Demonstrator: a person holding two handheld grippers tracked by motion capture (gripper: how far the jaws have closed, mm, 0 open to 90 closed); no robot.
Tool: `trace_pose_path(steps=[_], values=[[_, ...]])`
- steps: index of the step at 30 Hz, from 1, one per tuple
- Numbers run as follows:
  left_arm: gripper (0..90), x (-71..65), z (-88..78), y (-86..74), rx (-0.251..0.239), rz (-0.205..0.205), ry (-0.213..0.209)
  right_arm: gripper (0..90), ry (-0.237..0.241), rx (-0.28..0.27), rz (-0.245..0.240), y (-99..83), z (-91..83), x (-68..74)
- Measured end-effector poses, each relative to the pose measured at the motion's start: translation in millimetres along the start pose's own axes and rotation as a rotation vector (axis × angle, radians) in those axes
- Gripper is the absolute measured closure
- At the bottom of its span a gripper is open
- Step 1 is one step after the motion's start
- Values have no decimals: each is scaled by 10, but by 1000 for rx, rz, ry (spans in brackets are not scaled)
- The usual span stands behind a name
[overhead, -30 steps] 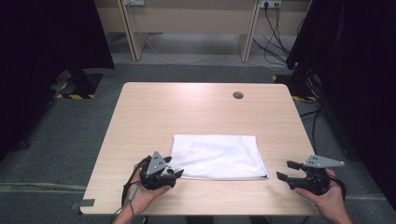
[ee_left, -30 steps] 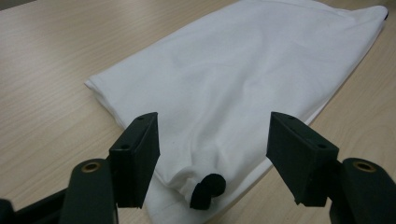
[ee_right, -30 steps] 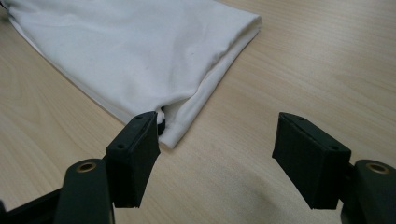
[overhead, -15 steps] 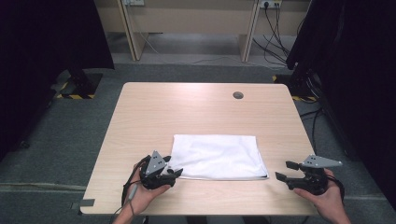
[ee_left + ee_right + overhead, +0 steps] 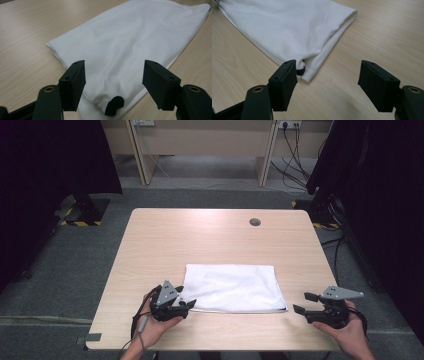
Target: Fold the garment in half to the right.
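Note:
A white folded cloth [image 5: 232, 287] lies flat on the wooden table [image 5: 210, 240], toward the near side. My left gripper [image 5: 188, 304] rests at the cloth's near-left corner, jaws apart; in the left gripper view [image 5: 113, 75] the cloth [image 5: 130, 42] spreads ahead between the open jaws, and a small black piece [image 5: 114, 105] pokes out from under its corner. My right gripper [image 5: 301, 302] sits just right of the cloth's near-right corner, open and holding nothing. In the right gripper view [image 5: 329, 77] the cloth corner [image 5: 312, 72] lies by the left jaw with a small black bit [image 5: 300, 71] at its hem.
A round cable hole [image 5: 255, 222] sits in the far right part of the table. Beyond the table are pale desk legs [image 5: 145, 160], loose cables [image 5: 295, 150] on the grey floor, and dark curtains [image 5: 50, 170] on both sides.

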State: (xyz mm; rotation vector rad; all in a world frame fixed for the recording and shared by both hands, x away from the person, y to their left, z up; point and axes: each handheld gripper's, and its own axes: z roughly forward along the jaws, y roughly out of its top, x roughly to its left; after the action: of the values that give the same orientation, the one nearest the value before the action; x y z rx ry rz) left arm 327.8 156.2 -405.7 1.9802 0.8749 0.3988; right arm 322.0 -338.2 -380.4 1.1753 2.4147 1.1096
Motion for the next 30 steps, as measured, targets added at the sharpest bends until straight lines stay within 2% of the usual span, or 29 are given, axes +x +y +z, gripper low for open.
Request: trace_pose_path(steps=[8,14,21,24,30], values=[[346,191,156,227,-17,-27,10,310,11,5,-23,92,42,28],[362,434,381,368,8,-52,26,309,21,11,-34,126,80,51],[395,796,653,380,61,-140,53,309,28,11,-41,137,96,69],[415,890,812,392,95,-161,40,309,26,16,-44,137,107,76],[451,948,945,409,125,-183,32,310,29,14,-49,149,101,83]])
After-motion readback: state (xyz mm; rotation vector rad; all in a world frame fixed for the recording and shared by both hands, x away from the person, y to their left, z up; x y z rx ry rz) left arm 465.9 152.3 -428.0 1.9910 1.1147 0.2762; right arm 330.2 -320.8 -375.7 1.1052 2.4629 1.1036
